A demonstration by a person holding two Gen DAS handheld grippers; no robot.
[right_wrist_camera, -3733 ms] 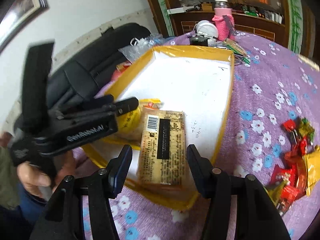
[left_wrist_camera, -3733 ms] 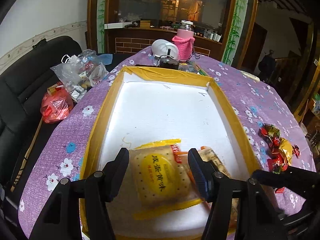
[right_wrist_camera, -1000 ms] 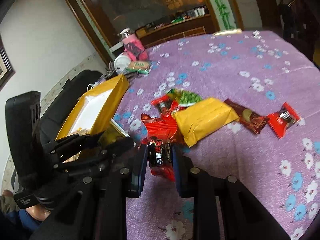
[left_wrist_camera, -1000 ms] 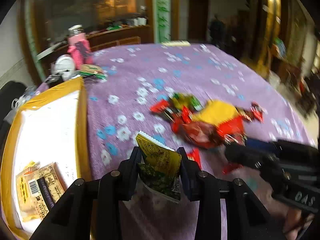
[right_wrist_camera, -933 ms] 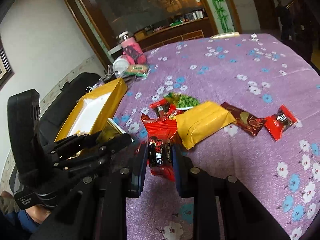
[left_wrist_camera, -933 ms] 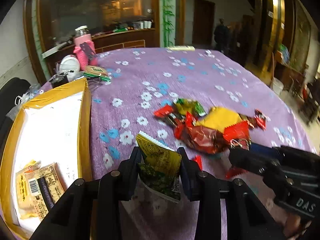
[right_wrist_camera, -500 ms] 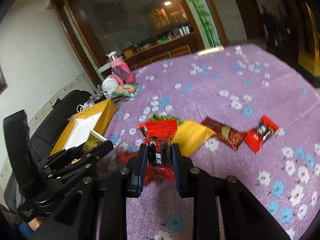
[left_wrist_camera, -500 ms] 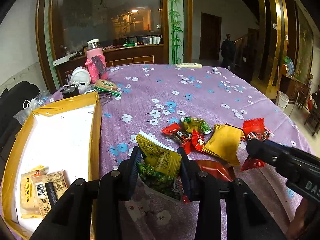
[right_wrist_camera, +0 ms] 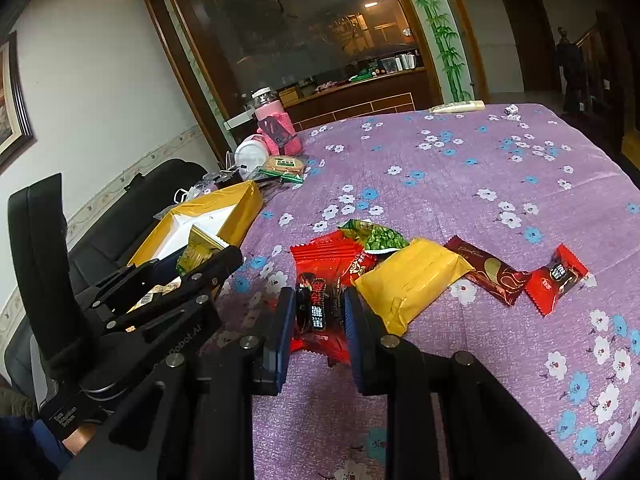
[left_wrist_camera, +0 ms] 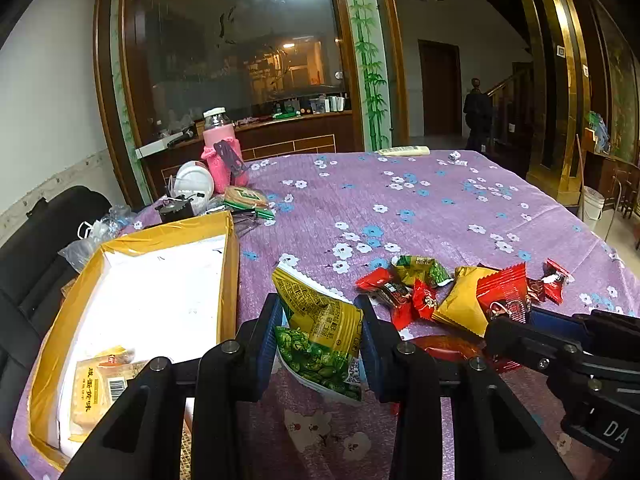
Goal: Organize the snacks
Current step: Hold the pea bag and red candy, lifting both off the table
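Observation:
My left gripper (left_wrist_camera: 319, 340) is shut on a yellow and green pea snack packet (left_wrist_camera: 320, 332) and holds it above the purple tablecloth, just right of the yellow-edged white box (left_wrist_camera: 160, 276). Two cracker packets (left_wrist_camera: 98, 384) lie in the box's near corner. My right gripper (right_wrist_camera: 316, 320) is shut on a red snack packet (right_wrist_camera: 320, 300), held over the cloth beside the snack pile (right_wrist_camera: 416, 272). That pile has a yellow packet (right_wrist_camera: 412, 276), a green pea packet (right_wrist_camera: 378, 236), a brown bar (right_wrist_camera: 488, 270) and a small red candy (right_wrist_camera: 556, 280).
A pink-sleeved bottle (left_wrist_camera: 220, 152), a white round object (left_wrist_camera: 194, 180) and a biscuit pack (left_wrist_camera: 244, 198) stand at the table's far left. A black sofa (left_wrist_camera: 36, 232) with plastic bags lies left of the table. The left gripper's body (right_wrist_camera: 132, 312) is close beside the right gripper.
Both grippers have risen and tilted up with their packets held. The left one has swung back toward the box, which now fills more of its view.

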